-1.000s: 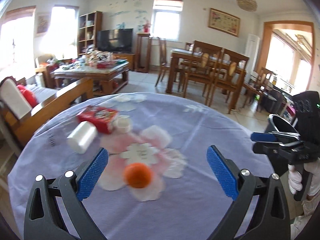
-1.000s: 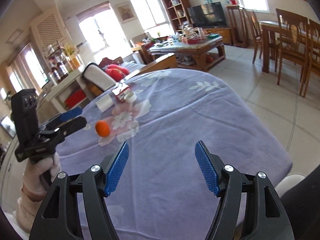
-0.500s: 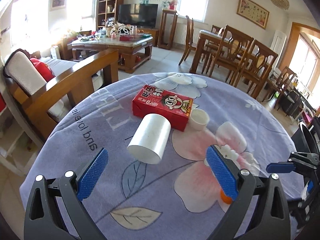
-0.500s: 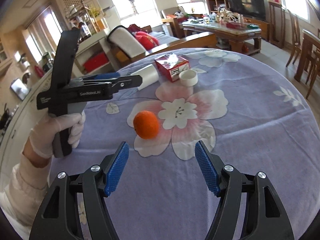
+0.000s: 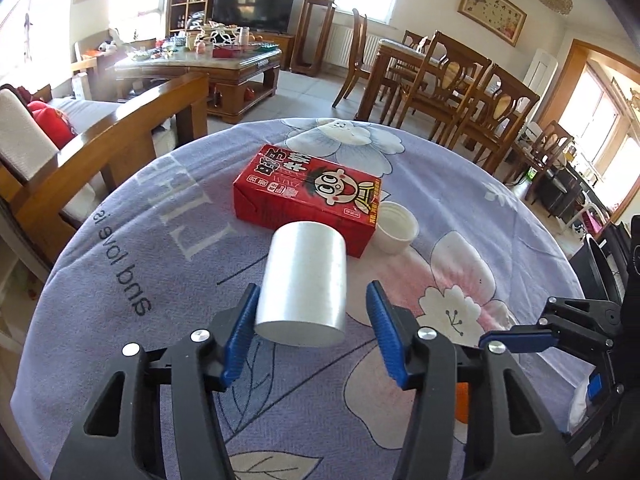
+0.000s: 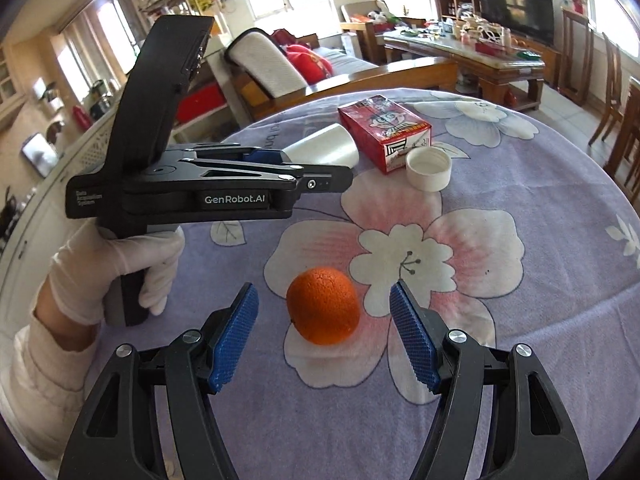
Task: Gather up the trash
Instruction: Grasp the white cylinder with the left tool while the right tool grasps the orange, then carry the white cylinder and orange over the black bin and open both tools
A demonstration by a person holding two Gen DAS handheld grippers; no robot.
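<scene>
The white cup (image 5: 302, 284) lies on its side in the middle of the left view, between your left gripper (image 5: 312, 334) fingers, which have just been closing. Low in the right view, the orange (image 6: 322, 305) sits between your right gripper (image 6: 324, 338) fingers, also closing, not yet touching. You are at the grabbing step: squeeze next, then lift both off the desk (image 5: 160, 280).

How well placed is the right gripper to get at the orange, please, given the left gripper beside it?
Probably yes. The orange sits between the right gripper's open jaws, which have just been closing, with gaps either side. The left gripper works off to the side at the white cup, clear of that path.
</scene>
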